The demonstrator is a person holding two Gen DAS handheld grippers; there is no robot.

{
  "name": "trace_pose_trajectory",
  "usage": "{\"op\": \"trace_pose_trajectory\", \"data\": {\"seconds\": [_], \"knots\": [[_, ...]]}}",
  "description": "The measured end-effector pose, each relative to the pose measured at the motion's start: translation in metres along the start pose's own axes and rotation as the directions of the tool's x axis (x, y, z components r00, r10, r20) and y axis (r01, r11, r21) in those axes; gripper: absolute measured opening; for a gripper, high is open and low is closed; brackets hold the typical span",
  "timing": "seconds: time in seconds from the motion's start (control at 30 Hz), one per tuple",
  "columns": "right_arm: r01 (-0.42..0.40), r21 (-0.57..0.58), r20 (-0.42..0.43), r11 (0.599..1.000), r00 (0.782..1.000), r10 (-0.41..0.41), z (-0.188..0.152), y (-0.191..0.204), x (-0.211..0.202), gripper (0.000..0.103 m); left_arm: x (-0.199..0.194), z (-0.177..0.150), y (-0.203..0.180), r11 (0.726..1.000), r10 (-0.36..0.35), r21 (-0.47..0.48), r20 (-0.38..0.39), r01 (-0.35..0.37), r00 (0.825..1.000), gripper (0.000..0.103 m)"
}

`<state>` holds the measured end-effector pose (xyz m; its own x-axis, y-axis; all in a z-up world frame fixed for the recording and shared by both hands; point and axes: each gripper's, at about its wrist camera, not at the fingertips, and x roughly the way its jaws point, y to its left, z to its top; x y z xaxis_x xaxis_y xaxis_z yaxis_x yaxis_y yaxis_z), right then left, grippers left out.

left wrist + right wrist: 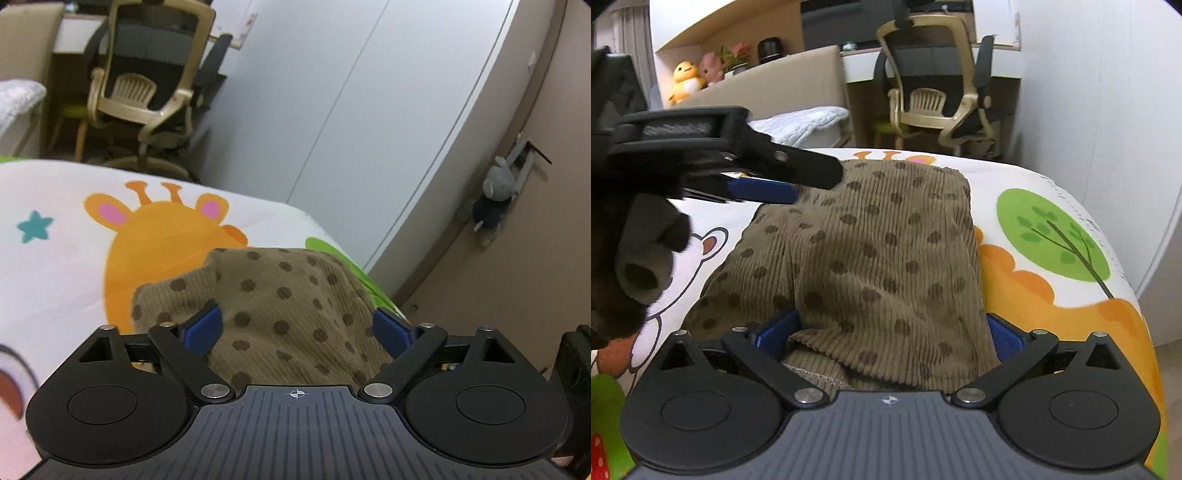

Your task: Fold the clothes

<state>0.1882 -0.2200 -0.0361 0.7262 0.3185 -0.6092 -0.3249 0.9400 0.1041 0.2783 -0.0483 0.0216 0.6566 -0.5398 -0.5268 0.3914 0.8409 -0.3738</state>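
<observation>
A brown corduroy garment with dark dots (882, 258) lies on a cartoon-print bed cover (1052, 229). My right gripper (886, 332) has its blue fingers (775, 330) spread wide, with a fold of the garment bunched between them. My left gripper (299, 325) also has its blue fingers (205, 326) wide apart, with the garment (280, 306) lying between them. In the right wrist view the left gripper (764, 190) reaches in from the left onto the garment's far left edge. Whether either gripper pinches the cloth does not show.
The bed cover (55, 258) shows a giraffe and a green tree. An office chair (938, 85) stands beyond the bed by a desk. A white wardrobe (351, 110) is on the right. A grey plush toy (495, 199) hangs on a door.
</observation>
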Motion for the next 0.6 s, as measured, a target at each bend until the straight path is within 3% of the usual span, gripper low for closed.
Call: {"op": "trace_pose_trajectory", "data": {"seconds": [0.2,0.27,0.4,0.6], "knots": [[-0.045,0.006,0.047,0.999,0.998,0.045,0.012,-0.003,-0.029,0.103,-0.015,-0.013,-0.013,0.992,0.076,0.104,-0.022,-0.073,0.997,0.094],[-0.009,0.008,0.078,1.000,0.997,0.008,0.013,-0.006,-0.039,0.103,-0.016,-0.014,-0.011,0.993,0.077,0.096,-0.023,-0.074,0.997,0.094],[0.134,-0.074,-0.045,0.988,0.989,-0.138,-0.003,-0.001,-0.012,0.103,-0.017,-0.015,-0.008,0.993,0.082,0.086,-0.027,-0.079,0.996,0.095],[0.197,-0.059,0.007,0.979,0.980,-0.197,-0.014,0.008,-0.013,0.103,-0.016,-0.020,-0.006,0.990,0.116,0.086,-0.057,-0.111,0.992,0.096]]}}
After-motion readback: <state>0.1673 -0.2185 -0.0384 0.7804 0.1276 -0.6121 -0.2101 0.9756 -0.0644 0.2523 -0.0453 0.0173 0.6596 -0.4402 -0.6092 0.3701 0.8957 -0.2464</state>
